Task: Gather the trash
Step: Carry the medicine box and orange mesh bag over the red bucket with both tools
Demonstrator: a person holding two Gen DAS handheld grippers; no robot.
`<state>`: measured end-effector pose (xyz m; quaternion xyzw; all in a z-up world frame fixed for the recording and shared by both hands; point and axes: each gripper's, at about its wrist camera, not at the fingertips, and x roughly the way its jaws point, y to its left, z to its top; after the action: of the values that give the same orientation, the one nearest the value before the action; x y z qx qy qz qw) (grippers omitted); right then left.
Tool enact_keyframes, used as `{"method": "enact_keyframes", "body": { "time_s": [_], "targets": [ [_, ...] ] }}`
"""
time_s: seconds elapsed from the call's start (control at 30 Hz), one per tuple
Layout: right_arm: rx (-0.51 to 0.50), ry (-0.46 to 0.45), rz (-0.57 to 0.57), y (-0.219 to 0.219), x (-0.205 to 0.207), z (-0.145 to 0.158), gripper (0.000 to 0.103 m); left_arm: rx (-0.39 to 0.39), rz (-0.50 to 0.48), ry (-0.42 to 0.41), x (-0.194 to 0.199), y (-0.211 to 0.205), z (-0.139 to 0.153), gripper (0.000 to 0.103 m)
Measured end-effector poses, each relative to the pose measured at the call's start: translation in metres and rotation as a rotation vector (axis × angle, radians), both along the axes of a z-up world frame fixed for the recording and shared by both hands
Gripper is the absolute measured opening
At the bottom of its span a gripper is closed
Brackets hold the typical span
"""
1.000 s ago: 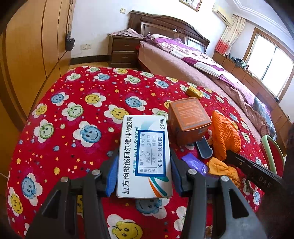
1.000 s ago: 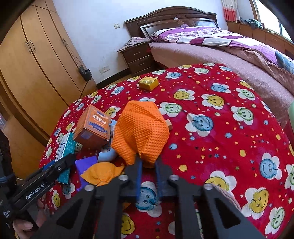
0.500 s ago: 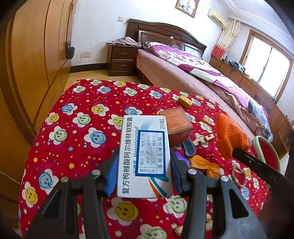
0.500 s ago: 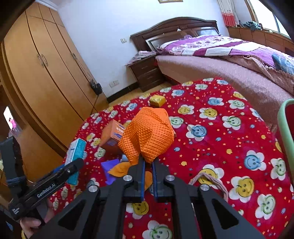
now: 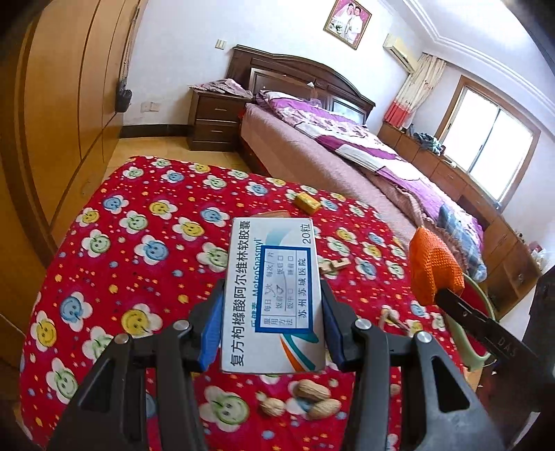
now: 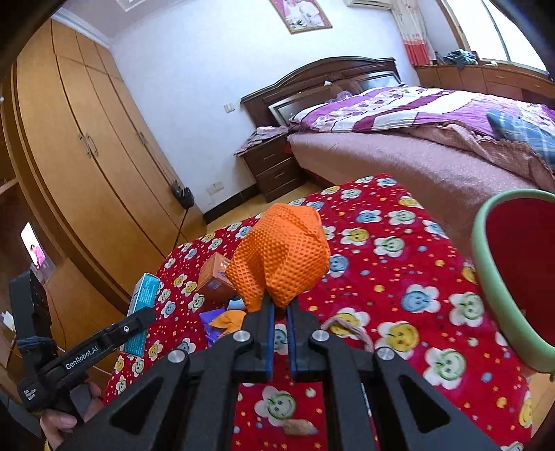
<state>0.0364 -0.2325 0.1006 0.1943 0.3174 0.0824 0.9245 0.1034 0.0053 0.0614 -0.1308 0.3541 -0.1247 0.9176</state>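
A bedroom: a table under a red smiley cloth [image 5: 145,243] stands near a bed [image 5: 347,152], with a wardrobe [image 5: 69,104] along the left wall.

My left gripper [image 5: 272,324] is closed on a medicine box [image 5: 274,295], its blue pads pressed against the box's two long sides. The box is held off the cloth, label side facing the camera. My right gripper [image 6: 280,324] is nearly shut, pinching an orange mesh wad [image 6: 281,256] by its lower end; the wad bulges up beyond the fingertips, clear of the table. In the left view the wad sits to the right, at the tip of my other gripper.

Just right of the wad, a red bin with a green rim [image 6: 485,277] stands at the table's right edge, its mouth open towards me.

On the cloth below my left gripper lie a few peanuts [image 5: 305,402]. Farther off are small wooden pieces [image 5: 333,265] and, far across, a yellow block [image 5: 307,202]. In the right view an orange carton [image 6: 215,277] sits left of the wad, with a smaller orange scrap [image 6: 227,319] and a purple scrap [image 6: 211,319] near it, and a rope loop [image 6: 350,328] lies just beside my right fingers. A nightstand [image 5: 215,121] stands by the headboard, and a framed photo [image 5: 347,22] hangs above it.
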Motion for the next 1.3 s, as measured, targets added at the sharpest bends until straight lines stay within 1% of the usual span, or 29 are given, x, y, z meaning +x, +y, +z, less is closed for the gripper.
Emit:
{"method": "enact_keyframes", "body": {
  "time_s": [0.2, 0.53, 0.73, 0.87, 1.03, 1.13, 1.3],
  "targets": [
    [0.026, -0.016, -0.038, -0.023, -0.015, 0.002, 0.007, 0.005, -0.012, -0.014, -0.006, -0.015, 0.01, 0.051],
    [0.054, -0.039, -0.118, -0.062, -0.046, 0.004, 0.007, 0.021, -0.077, -0.042, -0.02, -0.051, 0.026, 0.05],
    [0.09, -0.058, -0.157, -0.085, -0.067, 0.005, 0.007, 0.003, -0.13, -0.047, -0.029, -0.069, 0.036, 0.05],
    [0.094, -0.077, -0.193, -0.1, -0.083, 0.008, 0.007, -0.009, -0.162, -0.039, -0.034, -0.085, 0.04, 0.05],
    [0.115, -0.093, -0.243, -0.123, -0.101, 0.011, 0.007, -0.011, -0.202, -0.04, -0.039, -0.108, 0.047, 0.05],
    [0.125, -0.101, -0.274, -0.139, -0.109, 0.012, 0.007, 0.0, -0.226, -0.042, -0.042, -0.124, 0.05, 0.05],
    [0.116, -0.101, -0.328, -0.159, -0.122, 0.011, 0.007, 0.019, -0.27, -0.041, -0.04, -0.152, 0.05, 0.05]
  ]
}}
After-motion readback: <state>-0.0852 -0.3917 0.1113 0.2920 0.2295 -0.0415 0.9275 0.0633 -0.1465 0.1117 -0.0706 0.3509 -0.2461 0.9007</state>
